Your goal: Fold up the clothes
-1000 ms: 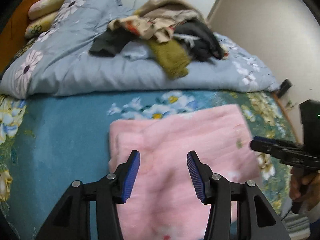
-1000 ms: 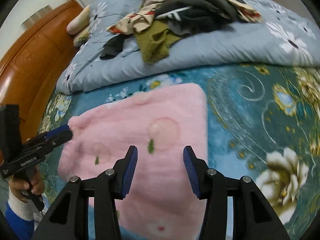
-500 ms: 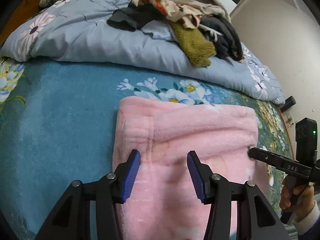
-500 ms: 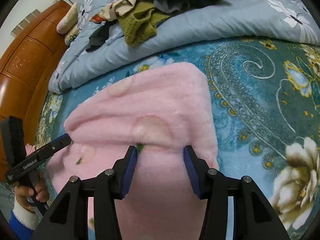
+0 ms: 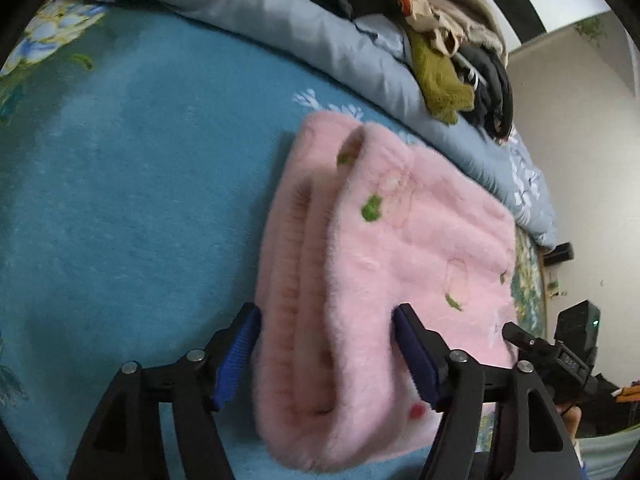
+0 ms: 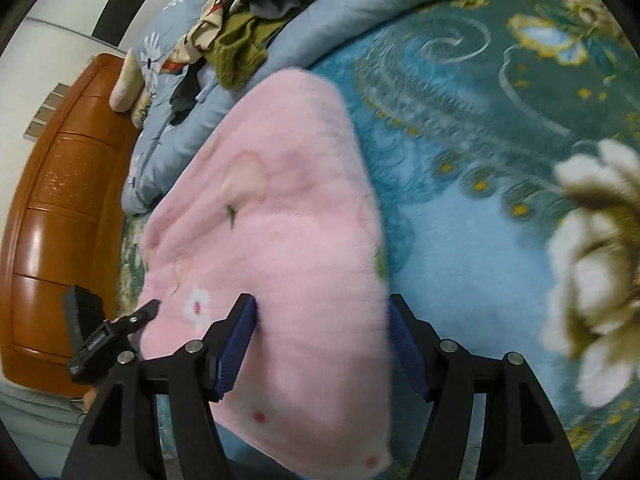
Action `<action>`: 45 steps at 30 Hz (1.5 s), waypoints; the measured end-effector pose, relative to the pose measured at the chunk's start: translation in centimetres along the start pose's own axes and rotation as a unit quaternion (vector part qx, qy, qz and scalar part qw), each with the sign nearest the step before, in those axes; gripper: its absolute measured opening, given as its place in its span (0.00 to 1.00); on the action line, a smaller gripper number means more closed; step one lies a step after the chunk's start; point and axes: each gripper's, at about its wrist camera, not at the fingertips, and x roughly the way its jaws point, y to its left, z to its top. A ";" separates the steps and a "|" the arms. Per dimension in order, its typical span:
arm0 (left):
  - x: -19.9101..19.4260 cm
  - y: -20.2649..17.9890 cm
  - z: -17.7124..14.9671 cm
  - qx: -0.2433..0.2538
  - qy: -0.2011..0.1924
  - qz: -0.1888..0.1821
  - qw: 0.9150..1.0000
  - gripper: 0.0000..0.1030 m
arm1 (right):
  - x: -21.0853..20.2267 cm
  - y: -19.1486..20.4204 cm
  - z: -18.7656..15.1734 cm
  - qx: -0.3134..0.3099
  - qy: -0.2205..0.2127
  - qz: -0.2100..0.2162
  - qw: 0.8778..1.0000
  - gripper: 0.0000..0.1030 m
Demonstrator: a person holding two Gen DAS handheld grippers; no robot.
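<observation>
A folded pink fleece garment with small green and peach prints lies on the blue floral bedspread. My left gripper is open, its jaws on either side of the garment's left folded edge. My right gripper is open, its jaws on either side of the garment's right edge. Each gripper shows in the other's view: the right one at the lower right, the left one at the lower left.
A rumpled grey-blue floral duvet lies across the back of the bed with a pile of unfolded clothes on it. A wooden headboard stands at the left. A pale wall is at the right.
Both grippers have moved down and outward to the garment's two side edges, and now straddle them. The views have tilted. Both jaws stay open.
</observation>
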 end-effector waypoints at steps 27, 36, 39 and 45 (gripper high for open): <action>3.2 -2.6 -6.2 -0.034 -0.015 -0.010 0.999 0.83 | 1.7 0.0 -1.2 -0.011 -0.001 0.002 1.000 0.66; 1.3 -10.1 -9.1 0.058 -0.050 0.054 0.996 0.41 | -1.7 2.2 -0.5 -0.052 -0.023 -0.005 0.998 0.34; 0.4 -15.1 -9.6 0.107 -0.062 0.058 0.991 0.41 | -4.4 1.8 0.6 -0.072 -0.032 0.009 0.997 0.33; 4.1 -26.6 -8.8 0.162 -0.054 0.001 0.985 0.41 | -12.2 -4.5 4.6 -0.074 -0.059 -0.005 0.995 0.33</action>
